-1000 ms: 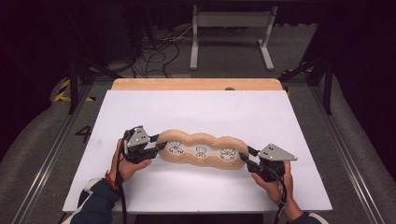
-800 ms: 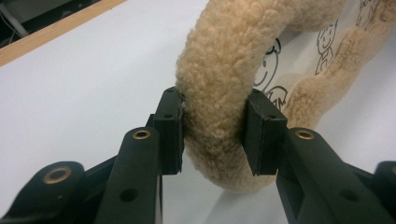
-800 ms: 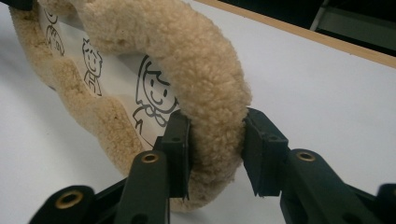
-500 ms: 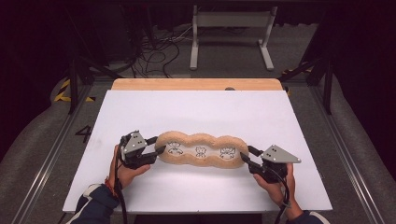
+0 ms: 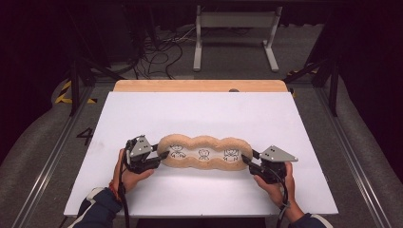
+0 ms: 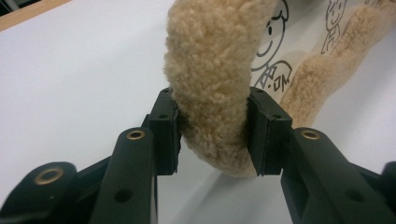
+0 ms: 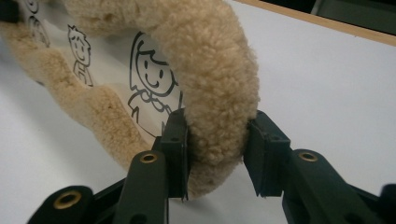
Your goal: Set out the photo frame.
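Plush frame: a long, fleecy tan piece (image 5: 204, 153) with a scalloped fuzzy border around three cartoon drawings, lying flat across the near middle of the white surface (image 5: 199, 114), its long side running left to right.
Left gripper: (image 5: 159, 155) clenched on the plush frame's left end; in the left gripper view the two pads squeeze the fuzzy rim (image 6: 210, 93) from both sides. Its jaws have just been closing a little, with the rim between them.
Right gripper: (image 5: 248, 160) grasping the right end the same way; in the right gripper view the rim (image 7: 219, 102) bulges between the pads.
Hands: one on each gripper, at the near edge of the surface.
Handling: looks light, soft and floppy; the pile squashes under the pads, and the middle would likely sag if lifted by the ends alone.
Where to hold: the thick rim at each end, as now, seems the safest; the thin printed centre offers little to pinch.
Risk: fleece may slip out of a loose pinch.
Farther back: wooden board (image 5: 199, 85) along the far edge, then cables (image 5: 161, 52) on the floor and a metal stand (image 5: 235, 33).
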`<state>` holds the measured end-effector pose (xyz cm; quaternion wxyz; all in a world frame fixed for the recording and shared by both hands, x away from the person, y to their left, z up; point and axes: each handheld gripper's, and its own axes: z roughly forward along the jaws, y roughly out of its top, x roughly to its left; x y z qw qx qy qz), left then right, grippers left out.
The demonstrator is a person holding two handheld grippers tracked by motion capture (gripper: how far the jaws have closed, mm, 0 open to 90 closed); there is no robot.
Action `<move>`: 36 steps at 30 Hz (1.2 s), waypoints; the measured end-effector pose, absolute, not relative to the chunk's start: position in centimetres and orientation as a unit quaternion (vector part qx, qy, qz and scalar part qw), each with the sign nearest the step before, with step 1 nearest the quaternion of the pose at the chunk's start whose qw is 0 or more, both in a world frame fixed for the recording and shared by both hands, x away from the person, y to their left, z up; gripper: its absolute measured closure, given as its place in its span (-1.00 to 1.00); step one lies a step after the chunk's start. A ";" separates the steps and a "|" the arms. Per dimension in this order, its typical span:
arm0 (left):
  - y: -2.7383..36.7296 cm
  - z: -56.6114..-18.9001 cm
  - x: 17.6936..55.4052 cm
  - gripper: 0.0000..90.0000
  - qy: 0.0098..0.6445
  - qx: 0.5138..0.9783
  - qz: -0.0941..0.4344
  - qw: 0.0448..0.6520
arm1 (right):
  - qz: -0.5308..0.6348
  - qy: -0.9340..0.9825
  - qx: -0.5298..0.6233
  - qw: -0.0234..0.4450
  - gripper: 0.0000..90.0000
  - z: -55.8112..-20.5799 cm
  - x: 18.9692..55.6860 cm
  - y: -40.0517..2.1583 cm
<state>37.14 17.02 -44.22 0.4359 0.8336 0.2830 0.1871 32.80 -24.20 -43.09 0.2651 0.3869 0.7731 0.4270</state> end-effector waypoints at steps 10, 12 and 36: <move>17.8 -44.3 37.1 0.34 0.294 0.827 0.192 0.438 | 0.416 0.778 0.375 0.286 0.40 -43.2 34.1 -22.8; 17.8 -44.3 37.0 0.34 0.294 0.827 0.193 0.438 | 0.417 0.778 0.375 0.283 0.40 -43.2 34.2 -22.9; 19.3 -43.0 35.5 -0.28 0.284 0.823 0.229 0.436 | 0.400 0.800 0.350 0.279 -0.16 -41.3 34.1 -23.6</move>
